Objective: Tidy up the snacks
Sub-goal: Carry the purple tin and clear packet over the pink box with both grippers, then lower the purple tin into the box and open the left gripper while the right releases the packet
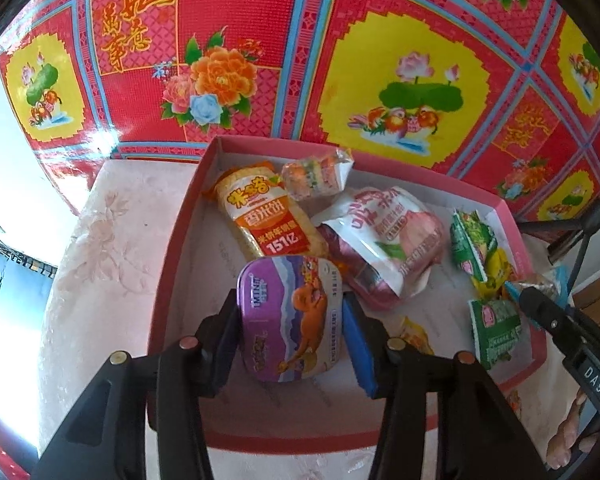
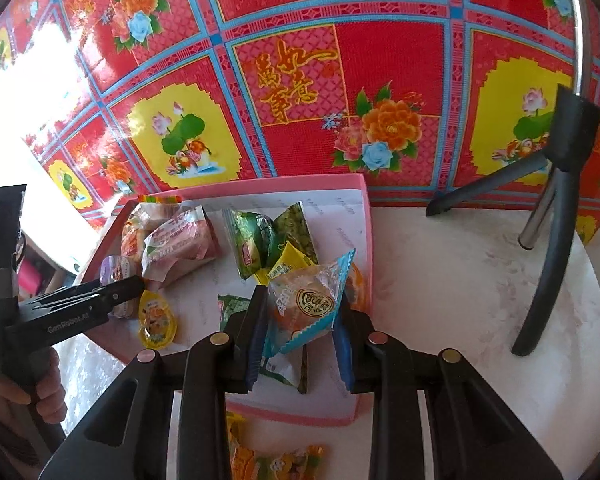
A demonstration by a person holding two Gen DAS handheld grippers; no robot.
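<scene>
Two grippers over the pink box (image 1: 180,240): left (image 1: 290,320) clamping purple tub (image 1: 292,320), right (image 2: 300,320) clamping blue-edged packet (image 2: 308,300)

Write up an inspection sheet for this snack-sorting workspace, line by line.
Surface: pale floral table top, bare on the right.
Job's things: pink tray holding rice cracker pack, pink pouch, green packets, yellow jelly cup.
Clutter: orange wrappers lie outside the tray's near edge.
Grippers: left gripper shut on purple tin; right gripper shut on blue-edged pastry packet.
Cables: nothing seen.
Surroundings: red floral floor covering; black tripod legs on the table.
</scene>
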